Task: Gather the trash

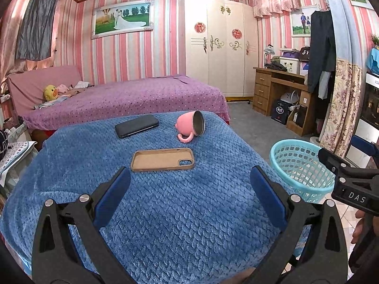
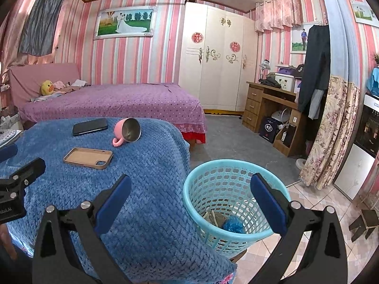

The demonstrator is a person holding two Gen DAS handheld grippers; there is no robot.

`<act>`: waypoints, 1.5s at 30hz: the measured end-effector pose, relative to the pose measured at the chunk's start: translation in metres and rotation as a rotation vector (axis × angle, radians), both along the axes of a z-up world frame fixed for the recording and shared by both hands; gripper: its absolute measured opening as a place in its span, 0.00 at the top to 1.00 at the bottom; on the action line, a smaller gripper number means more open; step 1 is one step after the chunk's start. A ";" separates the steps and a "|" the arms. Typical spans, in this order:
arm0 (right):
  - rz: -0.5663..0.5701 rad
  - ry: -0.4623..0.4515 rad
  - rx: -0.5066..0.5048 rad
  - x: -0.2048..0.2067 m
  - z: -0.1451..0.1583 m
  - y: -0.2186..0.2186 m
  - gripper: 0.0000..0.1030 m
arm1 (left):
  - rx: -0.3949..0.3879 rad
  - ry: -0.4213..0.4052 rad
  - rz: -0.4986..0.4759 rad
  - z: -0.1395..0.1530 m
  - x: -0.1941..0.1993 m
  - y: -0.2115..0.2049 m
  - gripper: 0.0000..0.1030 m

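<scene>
A light blue mesh trash basket [image 2: 227, 203] stands on the floor beside the blue-blanketed table [image 2: 146, 189]; it also shows in the left wrist view [image 1: 300, 165]. Inside it lie a crumpled paper wrapper [image 2: 214, 216] and a blue crumpled piece [image 2: 233, 223]. My right gripper [image 2: 190, 201] is open and empty above the basket's near rim and the table edge. My left gripper [image 1: 189, 189] is open and empty above the blanket [image 1: 165, 213], short of a tan phone case [image 1: 163, 159].
On the blanket lie a tan phone case [image 2: 88, 157], a black phone [image 1: 137, 125] and a tipped pink mug [image 1: 190, 126]. A purple bed [image 1: 128, 99], a wardrobe [image 1: 218, 45] and a desk [image 1: 279, 90] stand behind. A small stool [image 2: 364, 222] stands on the tiled floor at right.
</scene>
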State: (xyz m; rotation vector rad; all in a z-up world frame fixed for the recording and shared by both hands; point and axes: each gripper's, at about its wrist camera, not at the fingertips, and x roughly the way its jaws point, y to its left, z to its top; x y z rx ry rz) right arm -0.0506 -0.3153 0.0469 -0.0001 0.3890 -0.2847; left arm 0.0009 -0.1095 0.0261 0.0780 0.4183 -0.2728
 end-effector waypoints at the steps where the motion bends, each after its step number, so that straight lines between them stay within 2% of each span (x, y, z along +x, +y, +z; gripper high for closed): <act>1: 0.000 0.000 -0.001 0.000 0.000 0.001 0.04 | 0.000 0.001 0.000 0.000 0.000 0.000 0.05; 45: -0.003 -0.010 -0.007 -0.001 0.003 0.000 0.04 | -0.012 -0.001 0.012 0.004 0.002 0.011 0.05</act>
